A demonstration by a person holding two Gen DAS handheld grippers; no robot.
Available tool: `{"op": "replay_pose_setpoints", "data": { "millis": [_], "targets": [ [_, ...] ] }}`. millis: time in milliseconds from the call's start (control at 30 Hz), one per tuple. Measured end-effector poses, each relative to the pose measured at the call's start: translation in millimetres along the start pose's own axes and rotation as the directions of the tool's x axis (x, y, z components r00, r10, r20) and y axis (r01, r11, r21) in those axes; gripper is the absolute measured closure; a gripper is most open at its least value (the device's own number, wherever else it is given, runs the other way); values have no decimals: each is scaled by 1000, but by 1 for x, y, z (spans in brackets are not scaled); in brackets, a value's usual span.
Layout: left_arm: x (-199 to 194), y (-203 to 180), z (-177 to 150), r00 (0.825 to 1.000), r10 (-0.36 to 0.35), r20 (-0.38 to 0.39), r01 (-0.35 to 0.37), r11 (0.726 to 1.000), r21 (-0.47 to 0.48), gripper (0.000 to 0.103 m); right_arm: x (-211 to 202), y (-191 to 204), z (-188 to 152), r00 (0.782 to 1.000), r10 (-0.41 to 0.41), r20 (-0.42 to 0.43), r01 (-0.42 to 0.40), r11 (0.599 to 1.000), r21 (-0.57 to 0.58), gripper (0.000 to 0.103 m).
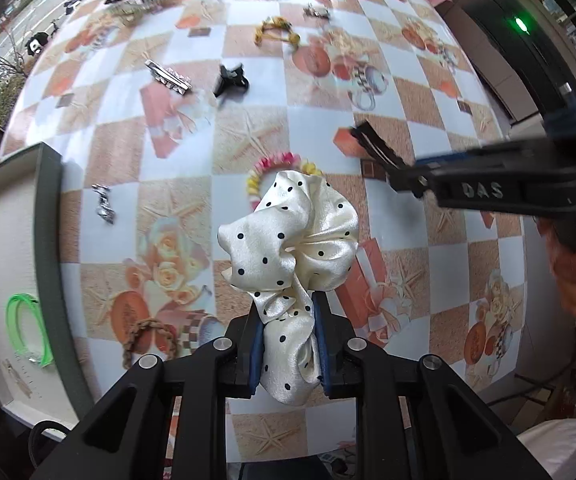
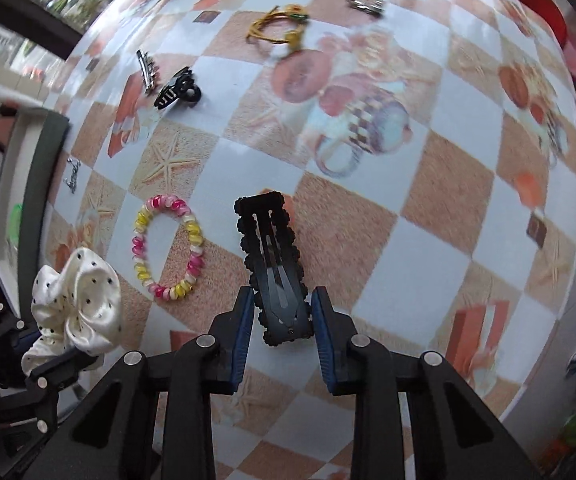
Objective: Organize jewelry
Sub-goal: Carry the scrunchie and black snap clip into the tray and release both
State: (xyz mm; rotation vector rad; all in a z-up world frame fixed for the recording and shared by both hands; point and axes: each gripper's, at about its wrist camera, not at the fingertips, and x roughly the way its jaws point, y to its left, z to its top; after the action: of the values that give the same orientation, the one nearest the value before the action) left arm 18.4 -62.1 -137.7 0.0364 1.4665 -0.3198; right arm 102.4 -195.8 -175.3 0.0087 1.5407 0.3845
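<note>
Table, checkered cloth, carries scattered hair accessories. Tray sits at its left edge, a green bangle inside. Left gripper, just right of the tray, is clamped on a polka-dot scrunchie, lifted off the cloth. Right gripper, further right of the tray, pinches a black snap clip. A coil tie lies between them on the cloth.

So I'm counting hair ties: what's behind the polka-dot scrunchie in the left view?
A pink-and-yellow spiral hair tie peeks out behind the scrunchie; its lower part is covered. The right view shows it whole.
</note>
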Motion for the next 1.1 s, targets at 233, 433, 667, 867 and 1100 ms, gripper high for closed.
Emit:
{"op": "replay_pose_setpoints", "data": {
  "millis": [233,433,667,867,1100],
  "targets": [
    [-16,15,-3,998,40,50,-38,998,-41,77,-15,-6,-16,998,55,31,-56,997,50,71],
    [-29,30,-4,996,47,81,-41,997,-73,77,-26,10,-37,995,81,49,-84,994,63,71],
    [-39,57,-8,994,28,102,-24,999,-42,77,-36,47,-26,991,91,102,-100,991,89,71],
    [-53,101,-19,992,24,123,-20,999,-35,77,-37,100,-14,988,94,125,-104,992,74,71],
    [-72,170,-42,985,64,159,-44,991,-125,77,-33,179,9,983,126,136,-126,992,-9,71]
  ]
}}
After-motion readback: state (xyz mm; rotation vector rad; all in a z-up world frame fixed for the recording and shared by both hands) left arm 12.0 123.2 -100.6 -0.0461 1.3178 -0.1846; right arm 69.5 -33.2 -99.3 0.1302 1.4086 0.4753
